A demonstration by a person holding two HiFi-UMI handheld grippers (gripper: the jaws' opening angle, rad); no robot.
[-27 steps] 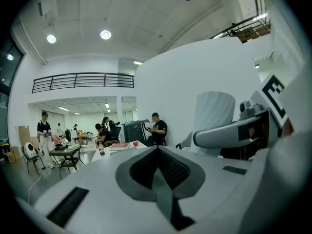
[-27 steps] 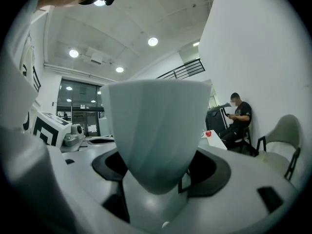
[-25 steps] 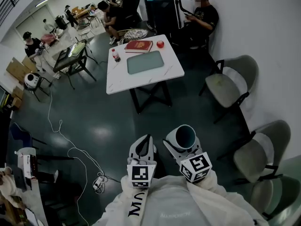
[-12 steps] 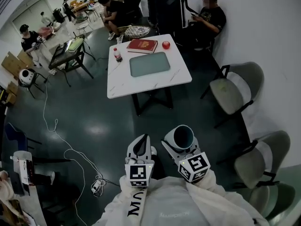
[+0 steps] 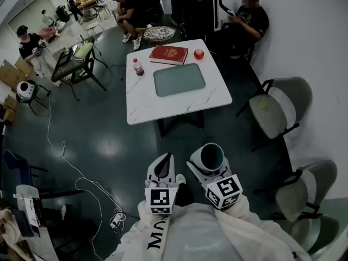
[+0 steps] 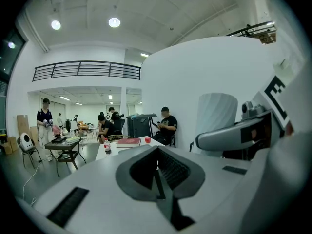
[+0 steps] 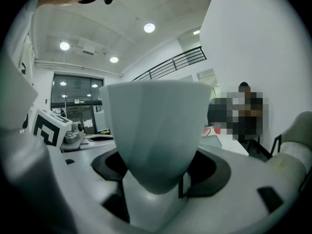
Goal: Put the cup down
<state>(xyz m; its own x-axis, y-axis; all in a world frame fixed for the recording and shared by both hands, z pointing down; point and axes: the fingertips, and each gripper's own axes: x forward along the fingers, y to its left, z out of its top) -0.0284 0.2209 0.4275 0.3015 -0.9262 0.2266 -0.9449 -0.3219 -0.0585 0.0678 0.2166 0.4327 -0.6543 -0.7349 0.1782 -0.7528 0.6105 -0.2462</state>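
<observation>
A white ribbed cup (image 5: 211, 156) with a dark inside stands upright between the jaws of my right gripper (image 5: 210, 163), which is shut on it near its base. In the right gripper view the cup (image 7: 156, 130) fills the middle. My left gripper (image 5: 164, 167) hangs just left of it, shut, with nothing between its jaws (image 6: 158, 175); the cup (image 6: 218, 113) shows at that view's right. Both are held close to my body above the dark floor. Ahead stands a white table (image 5: 147, 99) with a grey-green tray (image 5: 179, 79), a red book (image 5: 168, 54), a red apple (image 5: 199, 54) and a bottle (image 5: 137, 66).
Grey chairs (image 5: 280, 105) line the white wall at the right, another (image 5: 307, 184) nearer me. A white cable (image 5: 70, 162) trails over the floor at the left. A person (image 5: 251, 15) sits behind the table; a black side table (image 5: 76, 64) and more people are at the far left.
The white table has drawn nearer and lower in the head view. Both grippers keep their place before my body, and the cup stays in the right one.
</observation>
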